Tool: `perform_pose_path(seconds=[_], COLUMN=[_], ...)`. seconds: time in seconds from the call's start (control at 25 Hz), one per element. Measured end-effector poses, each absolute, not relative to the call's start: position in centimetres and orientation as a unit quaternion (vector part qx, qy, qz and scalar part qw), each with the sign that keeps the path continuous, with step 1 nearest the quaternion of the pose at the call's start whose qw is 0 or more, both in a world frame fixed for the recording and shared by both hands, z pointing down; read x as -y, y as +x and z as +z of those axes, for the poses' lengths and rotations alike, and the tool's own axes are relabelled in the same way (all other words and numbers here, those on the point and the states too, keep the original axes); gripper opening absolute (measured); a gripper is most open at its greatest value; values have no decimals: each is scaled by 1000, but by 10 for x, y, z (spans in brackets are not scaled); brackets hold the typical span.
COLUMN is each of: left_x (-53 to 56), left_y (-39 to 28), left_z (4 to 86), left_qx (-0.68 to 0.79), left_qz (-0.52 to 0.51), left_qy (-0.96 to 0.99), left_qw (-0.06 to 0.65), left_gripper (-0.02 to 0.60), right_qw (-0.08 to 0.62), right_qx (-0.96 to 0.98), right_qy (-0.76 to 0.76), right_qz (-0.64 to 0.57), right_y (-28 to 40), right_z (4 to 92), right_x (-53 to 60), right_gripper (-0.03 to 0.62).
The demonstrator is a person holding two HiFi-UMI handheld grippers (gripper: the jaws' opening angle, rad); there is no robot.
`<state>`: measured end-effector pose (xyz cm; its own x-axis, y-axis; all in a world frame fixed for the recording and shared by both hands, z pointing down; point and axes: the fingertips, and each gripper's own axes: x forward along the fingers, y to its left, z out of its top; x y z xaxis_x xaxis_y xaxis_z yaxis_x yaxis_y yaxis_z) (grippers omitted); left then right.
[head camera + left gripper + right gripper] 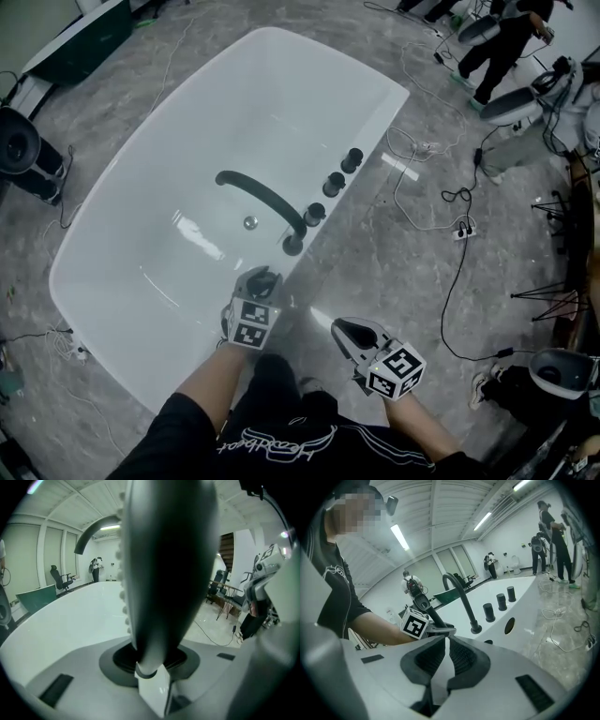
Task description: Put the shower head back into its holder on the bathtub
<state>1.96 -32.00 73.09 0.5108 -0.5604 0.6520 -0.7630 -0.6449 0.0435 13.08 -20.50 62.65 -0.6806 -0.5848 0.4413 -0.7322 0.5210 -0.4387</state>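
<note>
Shower head (164, 564): dark grey, smooth, a little glossy, long and slim. Narrow at the lower end, clearly wider higher up, rounded at the top. Down one long edge, a row of small round bumps.

Clamped by the narrow lower end between the jaws of the left gripper (259, 291). Long axis rising from the jaws, across the line of that gripper and not along it. Grasped end down, free end up. From the head view seen almost end-on, so rather steep. From the right gripper view slanted, with the upper end leaning back over the marker cube and away from the spout (267, 199).

Place: above the rim of the bathtub (141, 216), near the foot of the spout, on the person's side of it and apart from it. Beyond the spout foot, on the same rim, three dark round knobs (335, 183) in a row. Near the spout foot, a dark oval opening (509, 625) in the rim; not possible to tell whether holder or not.

Right gripper (446, 639): jaws clenched together, only a thin slit between the ribbed pads, nothing inside. Over the stone floor (375, 272), outside the tub, farther from the spout foot than the left gripper.
</note>
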Motion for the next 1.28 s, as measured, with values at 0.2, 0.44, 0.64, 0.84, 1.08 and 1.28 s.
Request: perform_pose_path(seconds=[0.2, 0.44, 0.64, 0.84, 1.08, 1.28], left_x=[323, 322, 312, 287, 218, 140], left_y=[19, 29, 29, 9, 4, 17], left_z=[744, 752, 749, 719, 618, 486], left_qx=[389, 381, 368, 390, 374, 355], left_qz=[315, 324, 316, 286, 206, 123], left_qy=[848, 846, 851, 846, 873, 899], left_qw=[174, 187, 204, 222, 236, 223], left_gripper=[115, 118, 225, 229, 185, 11], right_qw=[122, 125, 120, 118, 104, 73], right_qx=[862, 865, 869, 883, 920, 945], right_qy=[384, 382, 385, 370, 306, 246], right_qz=[308, 301, 287, 263, 221, 202], right_y=[131, 132, 140, 146, 137, 117], right_z=[627, 620, 603, 574, 514, 446], right_x=[208, 201, 199, 191, 164, 121], right_gripper=[37, 37, 37, 37, 37, 37])
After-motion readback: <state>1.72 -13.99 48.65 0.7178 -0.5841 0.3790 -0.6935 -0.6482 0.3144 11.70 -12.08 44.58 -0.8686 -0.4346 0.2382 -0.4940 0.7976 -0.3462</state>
